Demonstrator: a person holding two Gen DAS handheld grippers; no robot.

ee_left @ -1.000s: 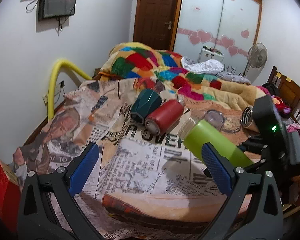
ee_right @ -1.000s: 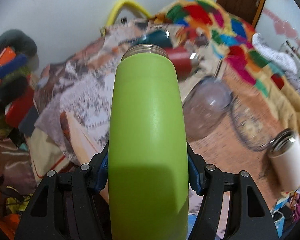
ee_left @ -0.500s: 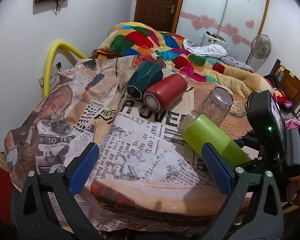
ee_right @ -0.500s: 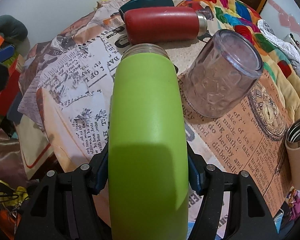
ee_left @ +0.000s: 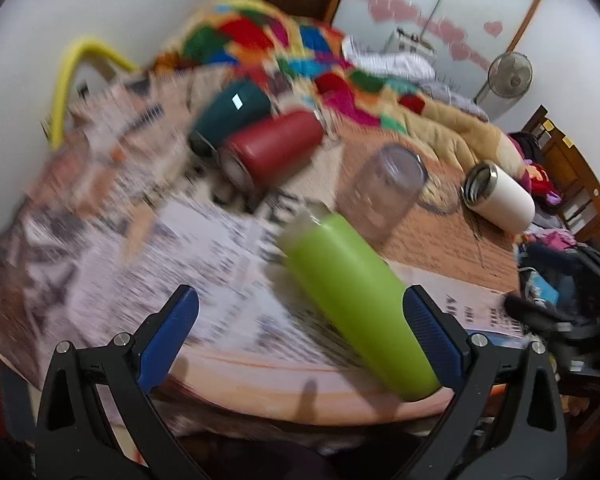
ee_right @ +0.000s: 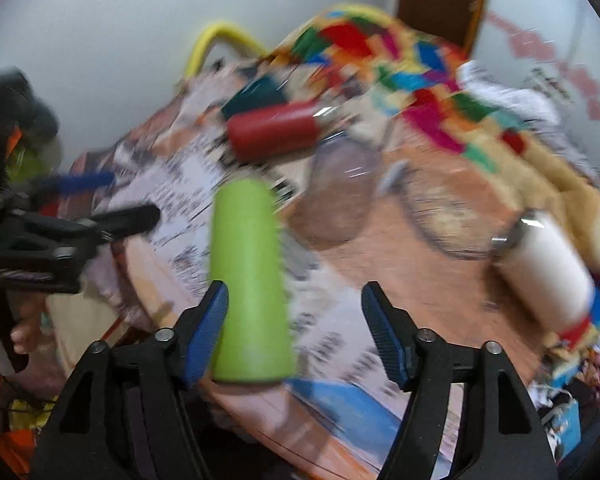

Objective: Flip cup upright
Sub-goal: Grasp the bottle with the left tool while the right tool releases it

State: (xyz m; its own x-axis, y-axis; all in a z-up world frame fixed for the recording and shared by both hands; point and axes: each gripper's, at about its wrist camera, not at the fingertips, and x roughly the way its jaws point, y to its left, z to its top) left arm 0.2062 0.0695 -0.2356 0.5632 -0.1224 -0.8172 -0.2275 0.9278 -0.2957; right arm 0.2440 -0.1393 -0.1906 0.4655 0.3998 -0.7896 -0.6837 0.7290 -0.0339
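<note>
Both views are pretty smeared, so only the big stuff reads. The green cup (ee_left: pixel 356 304) is lying on its side on the bench (ee_left: pixel 236 384), near the front edge, mouth pointing toward the far side and closed bottom toward the cameras. The bench is covered in a newspaper-print cloth (ee_left: pixel 140 248).

The right hand-held gripper (ee_right: pixel 296 328) is wide open and holding nothing; in its own view the green cup (ee_right: pixel 248 280) sits just inside its left finger, with a big gap over to the right finger. Can't tell if that finger actually touches the cup.

The left hand-held gripper (ee_left: pixel 300 340) is also spread wide and empty. The cup's bottom end sits right by its right-side finger, the rest angling away across the gap.

Behind the green cup there's a clear glass (ee_left: pixel 384 192) standing upside down, just beside the cup's mouth. Further back a red bottle (ee_left: pixel 272 152) and a dark teal cup (ee_left: pixel 228 116) lie side by side. A white bottle (ee_left: pixel 500 196) lies on its side near the right edge. A patchwork quilt (ee_left: pixel 300 52) is piled up past the far edge.
</note>
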